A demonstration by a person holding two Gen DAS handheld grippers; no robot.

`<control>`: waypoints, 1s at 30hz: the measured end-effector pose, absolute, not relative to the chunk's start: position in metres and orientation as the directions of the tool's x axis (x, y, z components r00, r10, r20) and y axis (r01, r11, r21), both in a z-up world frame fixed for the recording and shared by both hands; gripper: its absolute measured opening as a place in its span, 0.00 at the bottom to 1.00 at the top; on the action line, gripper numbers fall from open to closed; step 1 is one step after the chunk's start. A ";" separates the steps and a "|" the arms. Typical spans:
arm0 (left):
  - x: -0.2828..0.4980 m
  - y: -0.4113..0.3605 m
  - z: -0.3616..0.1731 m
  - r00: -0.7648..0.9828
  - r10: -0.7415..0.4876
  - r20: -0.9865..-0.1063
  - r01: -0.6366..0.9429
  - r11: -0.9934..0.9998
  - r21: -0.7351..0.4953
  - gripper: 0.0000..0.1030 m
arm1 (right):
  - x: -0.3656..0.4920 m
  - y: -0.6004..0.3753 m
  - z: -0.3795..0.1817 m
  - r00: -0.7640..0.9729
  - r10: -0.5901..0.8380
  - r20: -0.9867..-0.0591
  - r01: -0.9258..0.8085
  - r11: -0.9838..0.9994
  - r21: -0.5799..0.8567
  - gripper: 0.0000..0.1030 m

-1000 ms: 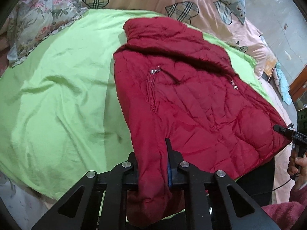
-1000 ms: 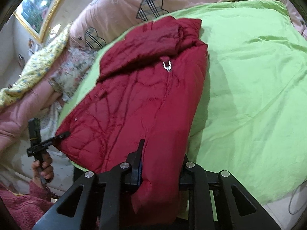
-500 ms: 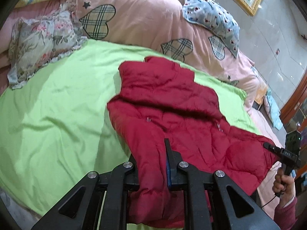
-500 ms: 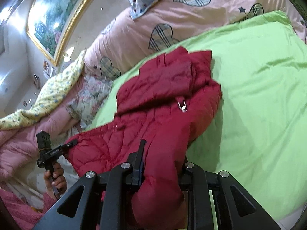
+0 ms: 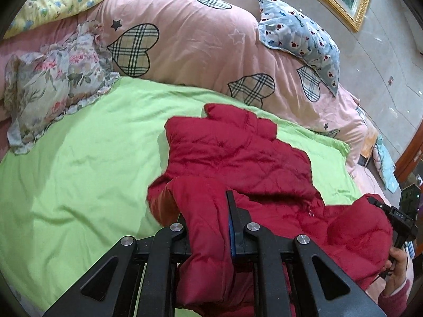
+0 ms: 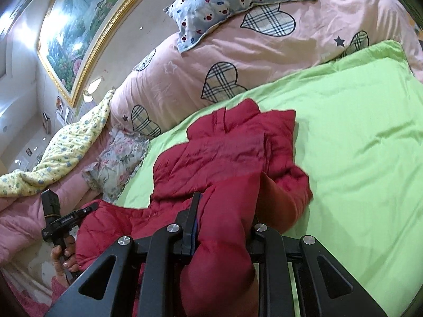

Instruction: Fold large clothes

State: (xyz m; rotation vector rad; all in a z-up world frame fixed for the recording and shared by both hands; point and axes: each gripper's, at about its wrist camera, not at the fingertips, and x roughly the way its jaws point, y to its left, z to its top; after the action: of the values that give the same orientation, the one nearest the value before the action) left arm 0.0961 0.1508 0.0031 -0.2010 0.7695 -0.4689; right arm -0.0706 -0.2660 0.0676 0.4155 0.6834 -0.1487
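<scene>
A dark red quilted jacket [image 5: 238,155] lies on a green sheet [image 5: 79,174], its collar end far from me. My left gripper [image 5: 208,216] is shut on the jacket's near hem, lifted off the sheet. My right gripper [image 6: 222,216] is shut on the other hem corner of the jacket [image 6: 224,153], also lifted. The raised hem bulges toward the collar end. Each gripper shows in the other's view: the right gripper at the right edge [image 5: 396,216], the left gripper at the left [image 6: 66,219].
A pink duvet with plaid hearts [image 5: 198,42] runs along the far side of the bed. A floral pillow [image 5: 47,89] lies at the left, a blue bear-print pillow [image 5: 298,37] on the duvet. A gold-framed painting [image 6: 87,29] hangs on the wall.
Both grippers have lifted the jacket's hem and carried it forward toward the collar end. The flat jacket now bunches in a fold, and the zip pulls are hidden.
</scene>
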 end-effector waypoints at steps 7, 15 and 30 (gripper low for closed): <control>0.135 0.131 0.012 0.643 -0.452 -0.618 0.308 0.892 -0.331 0.13 | -0.037 -0.280 0.075 0.782 -0.040 -0.622 0.293 0.904 0.311 0.20; 0.174 0.108 0.012 0.659 -0.417 -0.626 0.271 0.908 -0.319 0.14 | -0.004 -0.298 0.073 0.787 -0.076 -0.613 0.332 0.889 0.316 0.20; 0.263 0.069 -0.011 0.650 -0.359 -0.670 0.202 0.931 -0.304 0.14 | 0.053 -0.342 0.048 0.768 -0.106 -0.632 0.406 0.844 0.351 0.22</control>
State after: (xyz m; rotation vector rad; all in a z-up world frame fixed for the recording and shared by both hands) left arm 0.2633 0.0692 -0.0112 -0.2097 0.8034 -0.3211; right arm 0.0534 -0.3421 0.0477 0.4982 0.6397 -0.2909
